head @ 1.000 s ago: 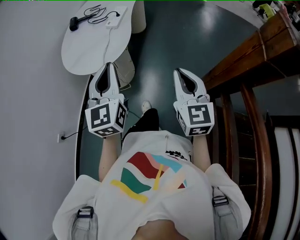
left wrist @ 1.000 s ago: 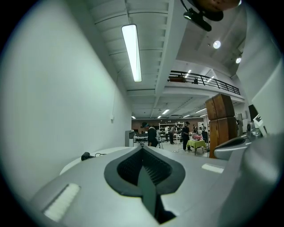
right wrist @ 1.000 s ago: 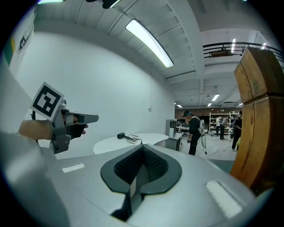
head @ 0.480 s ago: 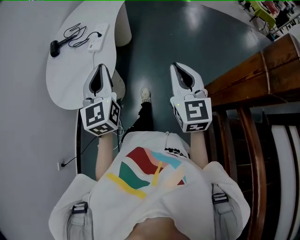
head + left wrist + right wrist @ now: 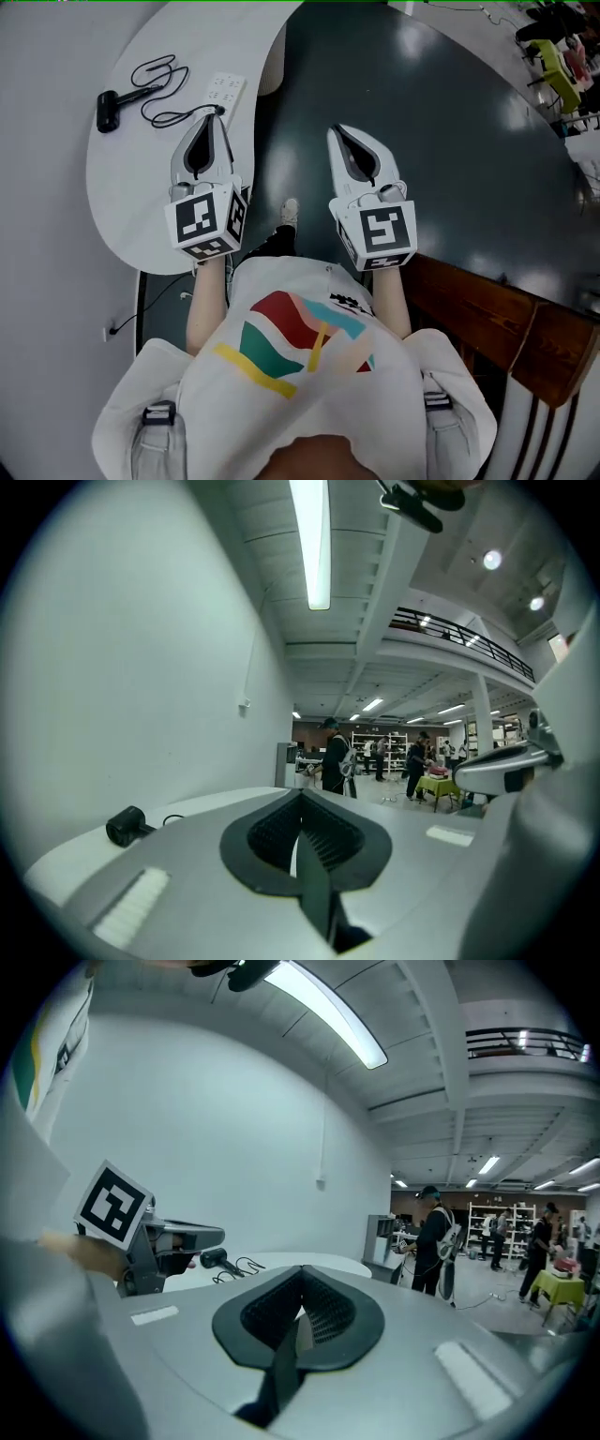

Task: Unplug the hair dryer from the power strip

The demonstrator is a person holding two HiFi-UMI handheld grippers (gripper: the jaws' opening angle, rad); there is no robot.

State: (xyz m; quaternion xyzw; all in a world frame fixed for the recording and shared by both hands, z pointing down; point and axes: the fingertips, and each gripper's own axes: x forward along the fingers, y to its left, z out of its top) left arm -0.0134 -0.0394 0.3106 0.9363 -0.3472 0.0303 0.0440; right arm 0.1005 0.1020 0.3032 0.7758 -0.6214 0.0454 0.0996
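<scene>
A black hair dryer [image 5: 110,108] lies on the white rounded table [image 5: 122,197] at the upper left. Its black cord [image 5: 159,89] loops over to a white power strip [image 5: 225,91] near the table's edge. My left gripper [image 5: 214,114] is shut and empty, held level, its tip just short of the strip. My right gripper [image 5: 336,129] is also shut and empty, out over the dark floor to the right of the table. The left gripper view shows the hair dryer [image 5: 127,825] far left beyond the shut left gripper [image 5: 302,794]. In the right gripper view, the hair dryer [image 5: 214,1259] lies past the left gripper [image 5: 169,1237].
A wooden rail [image 5: 487,319] runs along the lower right. A wall socket with a thin cable [image 5: 111,330] sits low on the left wall. Several people and shelves [image 5: 375,757] stand far off across the hall, with a yellow-green table [image 5: 436,785] there.
The person has walked toward the table. Both grippers, still shut, have come up level with the power strip's end of the table, and the wooden rail has slid to the lower right.
</scene>
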